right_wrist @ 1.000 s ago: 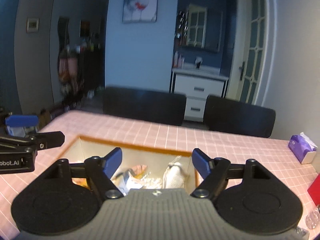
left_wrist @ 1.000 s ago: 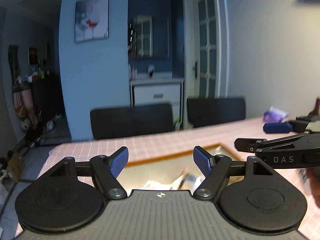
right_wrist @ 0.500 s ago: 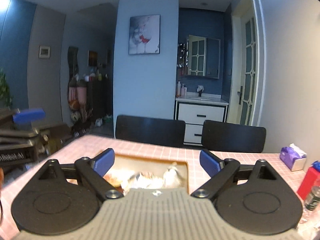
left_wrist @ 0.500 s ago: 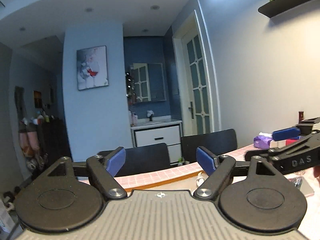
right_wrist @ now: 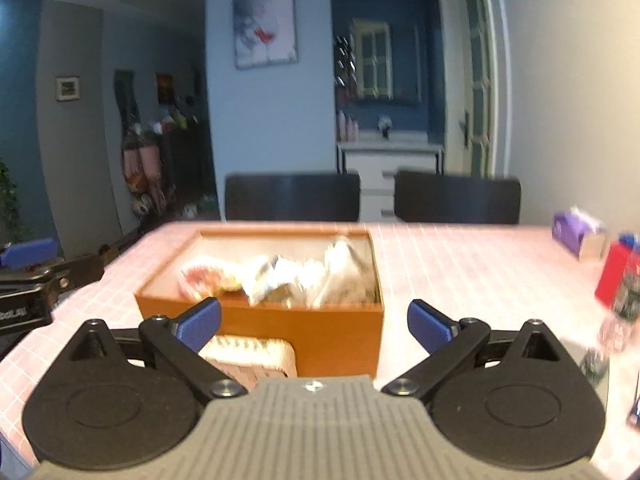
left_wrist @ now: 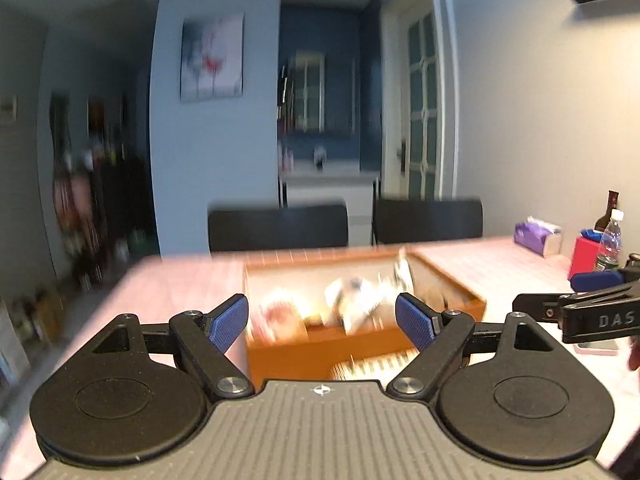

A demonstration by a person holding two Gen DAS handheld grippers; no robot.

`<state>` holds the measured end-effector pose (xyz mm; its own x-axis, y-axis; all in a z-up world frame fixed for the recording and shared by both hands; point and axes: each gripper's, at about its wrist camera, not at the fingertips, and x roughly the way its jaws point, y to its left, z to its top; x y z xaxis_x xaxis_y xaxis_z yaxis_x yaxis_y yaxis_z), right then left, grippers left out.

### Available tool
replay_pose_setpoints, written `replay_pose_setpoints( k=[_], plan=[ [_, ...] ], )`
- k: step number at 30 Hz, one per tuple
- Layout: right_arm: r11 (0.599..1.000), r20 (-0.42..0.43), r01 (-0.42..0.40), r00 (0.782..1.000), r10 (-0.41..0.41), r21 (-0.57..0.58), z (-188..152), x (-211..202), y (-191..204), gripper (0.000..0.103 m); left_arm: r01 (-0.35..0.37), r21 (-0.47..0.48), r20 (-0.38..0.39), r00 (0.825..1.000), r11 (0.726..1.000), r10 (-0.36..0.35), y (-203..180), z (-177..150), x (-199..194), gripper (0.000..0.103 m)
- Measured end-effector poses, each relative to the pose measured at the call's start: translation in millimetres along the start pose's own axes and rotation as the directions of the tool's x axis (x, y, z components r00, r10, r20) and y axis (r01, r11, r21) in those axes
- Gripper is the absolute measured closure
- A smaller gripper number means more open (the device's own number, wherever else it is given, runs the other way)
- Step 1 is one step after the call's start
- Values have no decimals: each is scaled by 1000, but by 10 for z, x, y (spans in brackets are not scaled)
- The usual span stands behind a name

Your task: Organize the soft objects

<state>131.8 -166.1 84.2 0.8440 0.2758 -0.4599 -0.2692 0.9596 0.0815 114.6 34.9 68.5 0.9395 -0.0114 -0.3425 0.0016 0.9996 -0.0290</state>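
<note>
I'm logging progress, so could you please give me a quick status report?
Left gripper and right gripper open, empty. Orange wooden box holds soft packets. Striped folded cloth lies outside, before it.

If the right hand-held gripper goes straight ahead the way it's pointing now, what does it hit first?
Most likely the near wall of the orange wooden box, which sits directly between the open fingers of the right hand-held gripper. The striped packet lies lower and nearer, but depth is unclear.
</note>
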Motion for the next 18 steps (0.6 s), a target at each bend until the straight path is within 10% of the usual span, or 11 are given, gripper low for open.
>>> replay_pose_setpoints(
  k=[7, 18],
  plan=[
    [996, -110, 55, 993, -47, 73, -237, 261, -156, 5, -4, -41, -183, 983, 999, -3, 125, -319, 153, 6],
    [997, -115, 57, 992, -50, 56, -284, 327, -125, 5, -7, -49, -202, 979, 999, -3, 29, -439, 169, 6]
  ],
)
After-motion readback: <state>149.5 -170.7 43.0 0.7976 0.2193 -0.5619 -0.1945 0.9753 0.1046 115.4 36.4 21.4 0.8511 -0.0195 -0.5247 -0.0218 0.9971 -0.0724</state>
